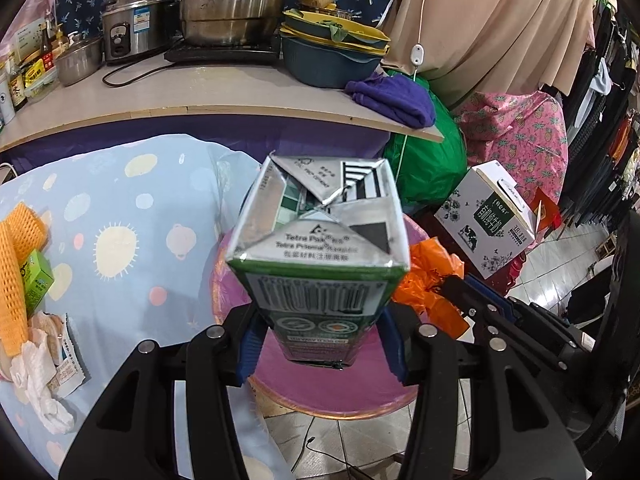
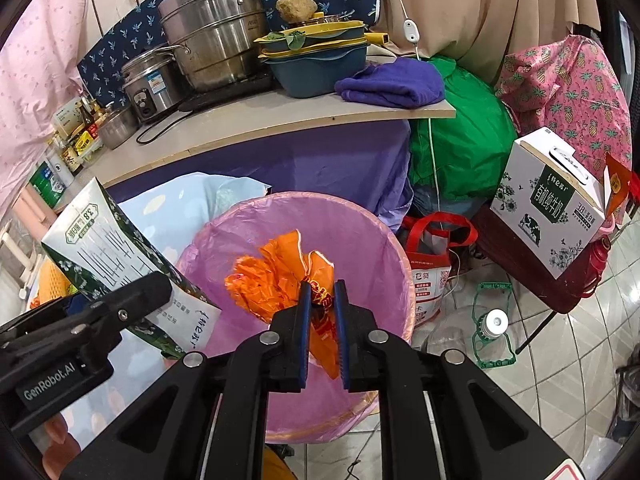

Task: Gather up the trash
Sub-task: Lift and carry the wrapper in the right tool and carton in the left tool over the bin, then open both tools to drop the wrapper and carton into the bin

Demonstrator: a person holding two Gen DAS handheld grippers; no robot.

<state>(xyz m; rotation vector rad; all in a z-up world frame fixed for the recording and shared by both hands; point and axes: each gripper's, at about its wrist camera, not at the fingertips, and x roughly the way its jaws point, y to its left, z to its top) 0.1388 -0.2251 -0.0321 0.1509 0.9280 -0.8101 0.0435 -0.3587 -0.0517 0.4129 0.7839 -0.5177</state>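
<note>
The left gripper [image 1: 320, 344] held a green and white milk carton [image 1: 316, 240] firmly between its blue pads, above the round bin lined with a pink plastic bag [image 2: 384, 240]. The right gripper [image 2: 322, 300] stood nearly closed on a crumpled orange plastic bag [image 2: 272, 280], which hung over the same bin. More trash lay on the light blue spotted cloth [image 1: 132, 184], near an orange foam net [image 1: 16, 264].

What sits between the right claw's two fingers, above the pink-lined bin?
A crumpled orange plastic bag: its tail runs down between the right claw fingers, over the pink-lined bin. The right wrist view shows it best.
</note>
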